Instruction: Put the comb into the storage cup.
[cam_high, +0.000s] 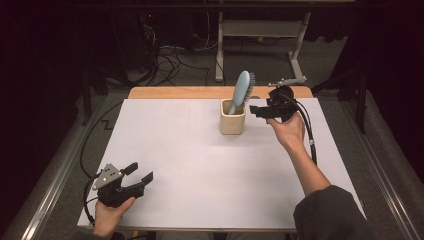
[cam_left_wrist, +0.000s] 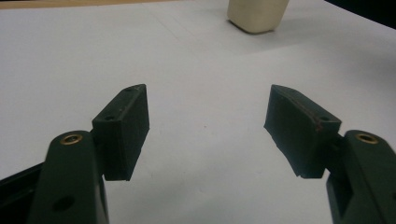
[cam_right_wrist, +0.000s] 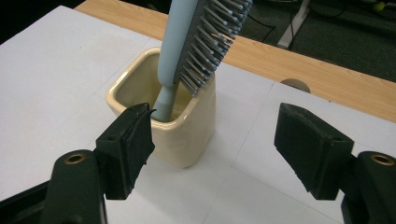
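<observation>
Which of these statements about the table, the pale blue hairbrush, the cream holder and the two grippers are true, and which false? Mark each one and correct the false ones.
1. The pale blue plastic hairbrush stands handle-down in the cream square ceramic holder. True.
2. The hairbrush lies flat on the white table. False: it leans upright in the holder.
3. The right gripper has its jaws open near the holder, nothing between them. True.
4. The left gripper clamps the holder. False: it is open, empty, near the table's front edge.
5. The holder is tipped on its side. False: it stands upright.
</observation>
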